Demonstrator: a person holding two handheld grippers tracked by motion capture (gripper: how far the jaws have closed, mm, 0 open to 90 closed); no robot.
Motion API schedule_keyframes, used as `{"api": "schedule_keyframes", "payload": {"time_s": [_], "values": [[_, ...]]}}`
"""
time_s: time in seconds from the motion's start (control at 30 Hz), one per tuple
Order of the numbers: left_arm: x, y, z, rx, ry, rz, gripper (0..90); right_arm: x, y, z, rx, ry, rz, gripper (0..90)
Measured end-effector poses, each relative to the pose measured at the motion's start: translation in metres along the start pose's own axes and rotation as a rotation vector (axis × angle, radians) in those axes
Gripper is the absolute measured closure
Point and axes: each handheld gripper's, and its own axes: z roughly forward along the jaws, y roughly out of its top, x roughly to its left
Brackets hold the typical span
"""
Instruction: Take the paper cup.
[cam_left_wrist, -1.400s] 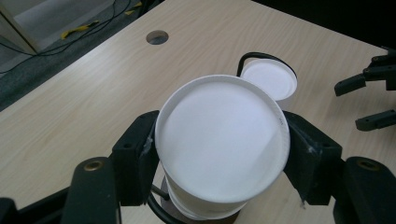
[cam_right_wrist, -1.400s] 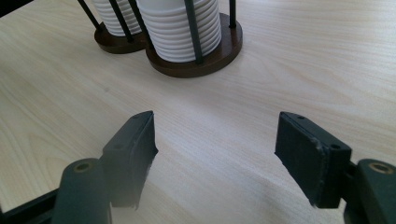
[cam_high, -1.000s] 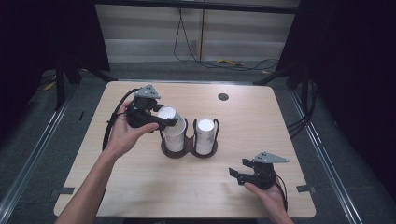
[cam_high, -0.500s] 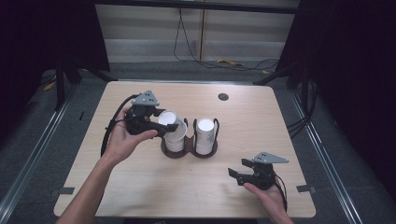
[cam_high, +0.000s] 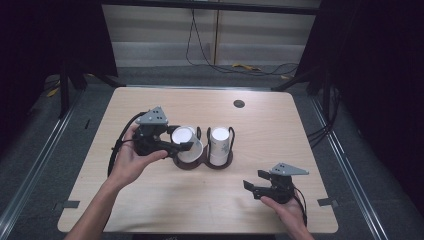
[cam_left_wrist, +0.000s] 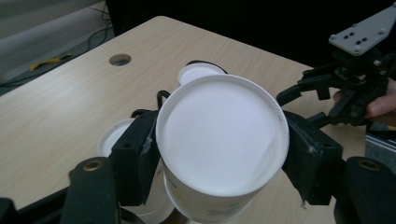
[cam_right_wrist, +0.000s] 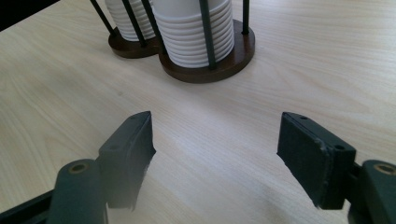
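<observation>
Two stacks of upside-down white paper cups stand in dark round holders with black rods at the table's middle: the left stack and the right stack. My left gripper is shut on a single white cup, held tilted over the left stack. In the left gripper view this cup sits between both jaws with its flat bottom facing the camera. My right gripper rests open near the table's front right, nothing between its jaws. It faces the holders' wooden bases.
A round cable hole lies in the tabletop at the back right. Black cables trail from both grippers. Beyond the table's far edge are the floor, loose cables and dark curtains. The right gripper appears at the right of the left gripper view.
My left gripper has drawn a little toward the near side with the cup, which now sits lower and more tilted over the left stack. The right gripper has not moved.
</observation>
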Motion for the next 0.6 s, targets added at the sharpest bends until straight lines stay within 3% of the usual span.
{"api": "schedule_keyframes", "payload": {"time_s": [0.13,0.27,0.43,0.6], "values": [[-0.002,-0.006,0.005,0.015,0.009,0.008,33.9,0.002,0.001,0.001,-0.009,0.020,-0.007,26.0],[-0.007,-0.016,0.011,0.006,-0.023,0.010,33.9,0.005,0.002,0.001,-0.017,0.038,-0.005,24.7],[-0.011,-0.023,0.017,0.004,-0.033,0.022,33.9,0.007,0.003,0.002,-0.026,0.056,-0.013,23.7],[-0.009,-0.033,0.023,-0.029,-0.070,-0.022,33.9,0.013,0.008,0.001,-0.040,0.082,-0.025,22.4]]}}
